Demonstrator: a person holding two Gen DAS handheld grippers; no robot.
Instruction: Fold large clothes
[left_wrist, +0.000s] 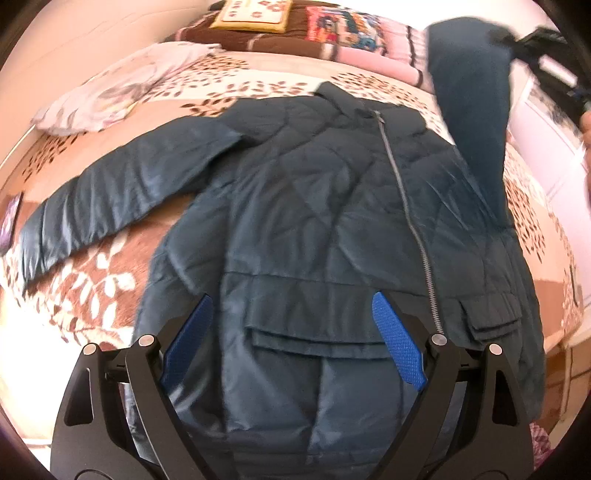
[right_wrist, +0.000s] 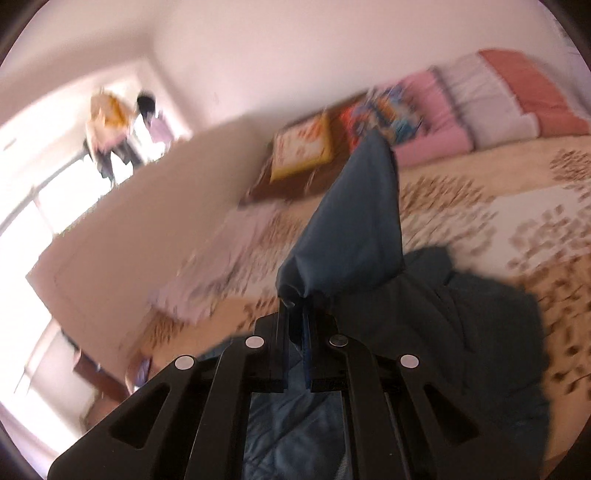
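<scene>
sleeve-fold step judged in hand: jacket (left_wrist: 314, 221) laid front-up on bed (left_wrist: 110, 288), its sleeve (right_wrist: 354, 229) pinched & held up by right gripper (right_wrist: 297, 321) fingers, left gripper (left_wrist: 291, 343) fingers wide over hem; sleeve next to be laid across chest.

We see a dark teal quilted zip-up jacket (left_wrist: 314, 206) lying front-up on a cream and brown leaf-print bedspread (left_wrist: 85, 291). Its left-side sleeve (left_wrist: 110, 195) lies spread out flat; the other sleeve (left_wrist: 469, 110) is lifted upright at top right, held by the black right gripper (left_wrist: 517, 44), which is blurred. The left gripper (left_wrist: 291, 332) hovers above the hem, blue pads (left_wrist: 399, 339) wide apart. A pale lilac garment (left_wrist: 110, 92) lies near the far corner, with stacked pink and brown blankets (left_wrist: 332, 37) behind.
</scene>
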